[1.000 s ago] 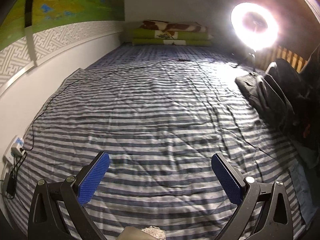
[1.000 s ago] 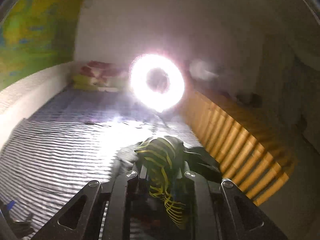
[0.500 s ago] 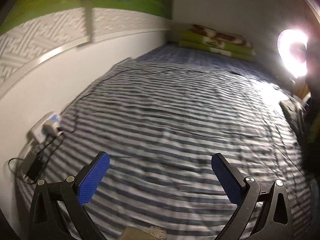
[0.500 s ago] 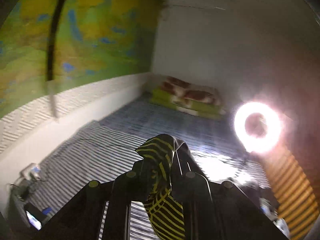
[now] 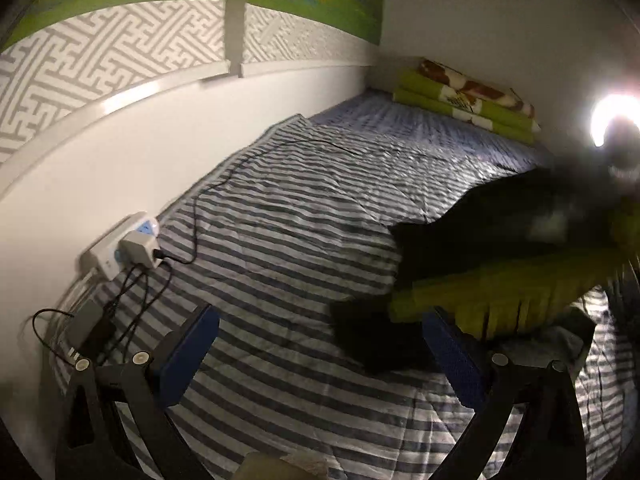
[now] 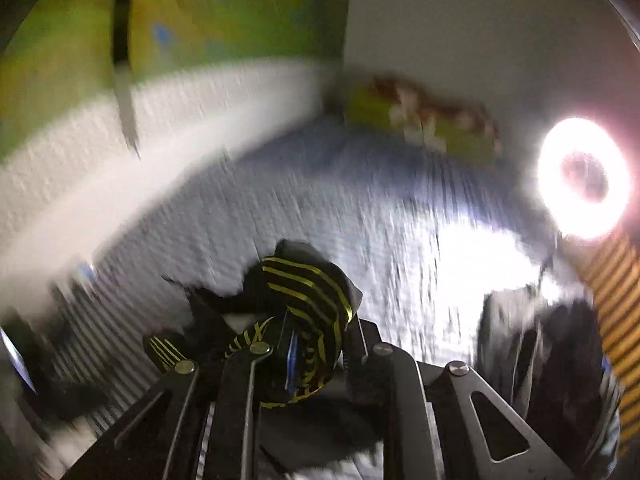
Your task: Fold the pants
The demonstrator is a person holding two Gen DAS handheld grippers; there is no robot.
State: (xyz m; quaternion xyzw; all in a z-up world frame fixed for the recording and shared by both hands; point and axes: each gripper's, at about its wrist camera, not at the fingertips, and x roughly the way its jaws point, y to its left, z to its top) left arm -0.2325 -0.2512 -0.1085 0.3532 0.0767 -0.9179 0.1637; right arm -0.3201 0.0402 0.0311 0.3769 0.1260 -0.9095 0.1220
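Note:
The pants (image 6: 304, 296) are black with thin yellow stripes, and a bunched part sits between the fingers of my right gripper (image 6: 316, 344). Its jaws are opening slightly, but the cloth is still pinched there. The rest hangs towards the striped bed sheet (image 6: 320, 208). In the left wrist view the pants (image 5: 500, 248) come in from the right as a blurred dark mass with a yellow-green band, low over the sheet (image 5: 280, 240). My left gripper (image 5: 320, 316) stands open just above the sheet with nothing between its blue pads. The pants' dark edge lies just beyond its right finger.
A white power strip (image 5: 128, 248) with a charger and black cables lies by the wall at the left. Folded green bedding (image 5: 468, 108) sits at the bed's far end. A bright ring light (image 6: 584, 176) and a dark clothes pile (image 6: 540, 352) stand at the right.
My right gripper has swung left and come down towards the bed with the pants. The left gripper has shifted towards the wall, and the pants now show at its right.

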